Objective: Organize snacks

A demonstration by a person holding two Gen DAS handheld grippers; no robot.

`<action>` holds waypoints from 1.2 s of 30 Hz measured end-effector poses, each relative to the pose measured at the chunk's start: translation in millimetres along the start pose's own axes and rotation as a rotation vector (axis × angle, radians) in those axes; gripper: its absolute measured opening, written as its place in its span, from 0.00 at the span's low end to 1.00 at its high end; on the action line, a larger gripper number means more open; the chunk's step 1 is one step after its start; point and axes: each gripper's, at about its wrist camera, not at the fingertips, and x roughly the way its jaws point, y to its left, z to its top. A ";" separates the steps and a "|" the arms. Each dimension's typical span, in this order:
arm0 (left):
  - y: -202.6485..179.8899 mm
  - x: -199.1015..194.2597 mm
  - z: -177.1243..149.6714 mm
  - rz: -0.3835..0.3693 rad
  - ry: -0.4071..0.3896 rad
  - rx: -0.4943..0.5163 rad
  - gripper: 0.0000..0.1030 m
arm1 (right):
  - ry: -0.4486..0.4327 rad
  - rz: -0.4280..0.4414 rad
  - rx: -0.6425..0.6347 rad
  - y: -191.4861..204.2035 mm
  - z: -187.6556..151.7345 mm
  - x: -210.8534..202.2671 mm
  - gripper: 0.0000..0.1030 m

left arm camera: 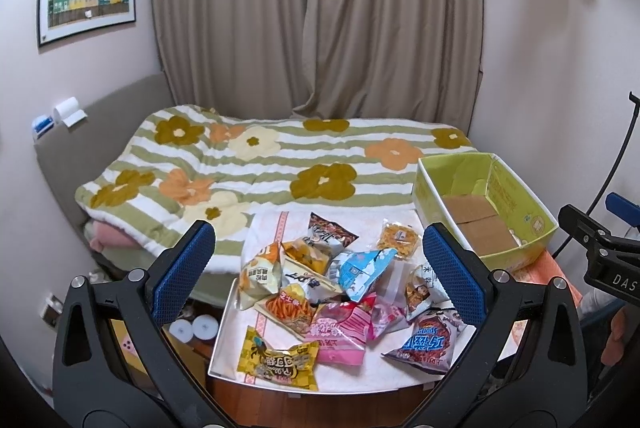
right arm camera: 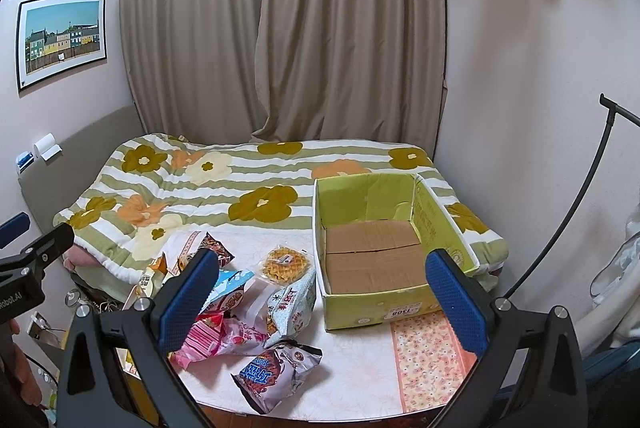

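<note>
A pile of snack bags [left arm camera: 320, 292] lies on a white table [left arm camera: 360, 368] at the foot of a bed; it also shows in the right wrist view [right arm camera: 248, 316]. A green cardboard box [left arm camera: 492, 212] stands open and empty to the right of the pile, also seen in the right wrist view [right arm camera: 380, 252]. My left gripper [left arm camera: 320, 256] is open and empty, held above the pile. My right gripper [right arm camera: 322, 288] is open and empty, held above the table between the pile and the box. A round waffle pack [right arm camera: 282, 264] lies near the box.
A bed with a flowered striped quilt [left arm camera: 260, 164] lies behind the table. Beige curtains [left arm camera: 320, 8] hang at the back. A patterned pink cloth [right arm camera: 428, 360] lies in front of the box. A black lamp stand [right arm camera: 576, 196] rises at the right.
</note>
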 end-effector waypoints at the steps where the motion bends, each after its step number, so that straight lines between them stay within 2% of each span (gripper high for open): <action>1: 0.2 -0.2 -0.2 0.002 -0.001 0.001 1.00 | -0.001 0.001 0.002 -0.4 -0.1 0.1 1.00; 15: -1.6 -0.7 -0.9 0.008 -0.003 0.005 1.00 | -0.005 -0.002 0.004 -0.3 0.4 -1.8 1.00; 22: -4.5 -2.3 1.3 0.055 -0.016 0.021 1.00 | -0.008 -0.007 0.007 -2.6 0.0 -1.2 1.00; 36: -1.6 0.0 2.1 0.016 0.008 -0.006 1.00 | -0.005 -0.009 0.005 -2.8 0.3 -1.3 1.00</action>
